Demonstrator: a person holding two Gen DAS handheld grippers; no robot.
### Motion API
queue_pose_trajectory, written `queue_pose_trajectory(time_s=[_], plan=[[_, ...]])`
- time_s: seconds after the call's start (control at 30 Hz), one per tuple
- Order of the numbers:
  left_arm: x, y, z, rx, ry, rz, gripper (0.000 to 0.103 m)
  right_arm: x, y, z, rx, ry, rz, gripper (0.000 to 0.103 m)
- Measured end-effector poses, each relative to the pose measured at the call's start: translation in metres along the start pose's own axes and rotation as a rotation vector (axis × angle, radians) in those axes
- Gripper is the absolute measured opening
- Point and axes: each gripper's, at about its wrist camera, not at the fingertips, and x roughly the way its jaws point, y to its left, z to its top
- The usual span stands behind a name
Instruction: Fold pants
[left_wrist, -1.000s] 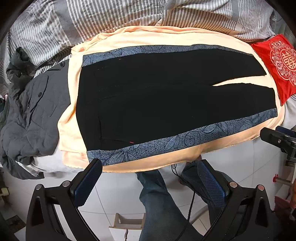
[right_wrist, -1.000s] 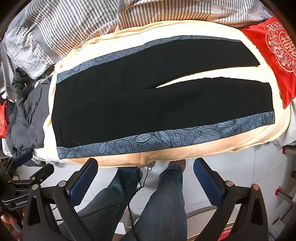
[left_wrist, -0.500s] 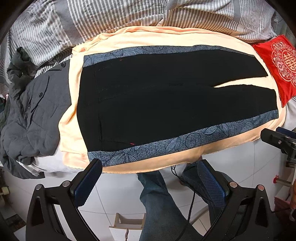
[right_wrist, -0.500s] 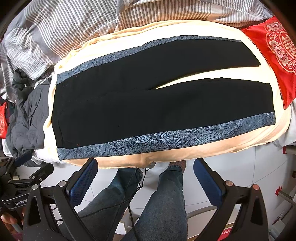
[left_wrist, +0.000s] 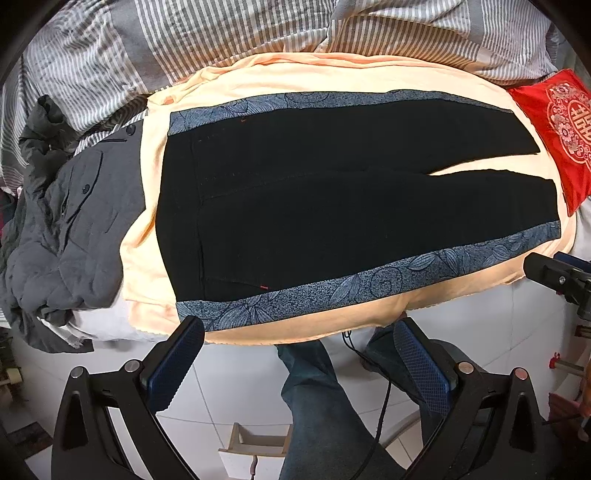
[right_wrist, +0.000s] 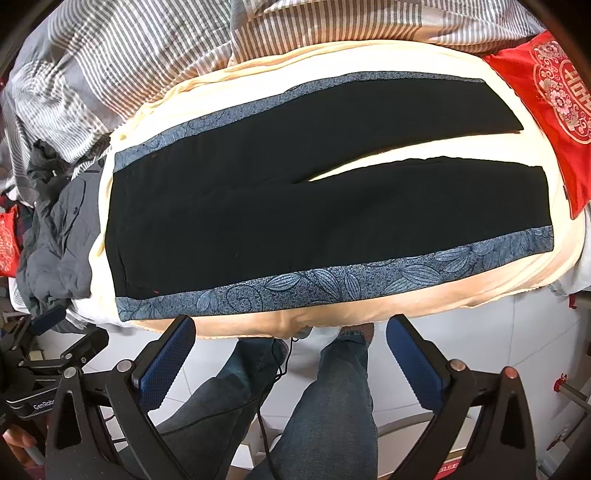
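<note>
My left claw (left_wrist: 297, 363) hangs with its jaws wide apart at the bottom of its frame, gripping nothing, and my right claw (right_wrist: 290, 356) is spread just the same in its own view. Both sit low, off the near edge of the bed, above the white tiled floor (left_wrist: 229, 373) and a person's legs in jeans (right_wrist: 332, 406). The black pants (left_wrist: 332, 206) lie flat across the middle of the frame on a peach sheet (left_wrist: 325, 74), waistband to the left, the two legs running right with a narrow gap between them. A blue leaf-patterned strip (right_wrist: 369, 284) edges them. A grey jacket (left_wrist: 74, 229) is heaped at left, a red cushion (left_wrist: 565, 125) at right, and a striped duvet (left_wrist: 221, 33) along the top.
</note>
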Motion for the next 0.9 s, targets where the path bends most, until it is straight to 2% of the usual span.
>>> queue_pose_trajectory(time_s=[0.67,0.9], plan=[[0.0,-0.011,0.002,-0.023,0.011,0.023,0.103,0.003,-0.012,0.007,-0.006,0.003,0.026,0.103],[0.002,-0.006,0.002,-0.094,0.014,0.028,0.103,0.005,-0.018,0.011,-0.023,0.013,0.048,0.103]])
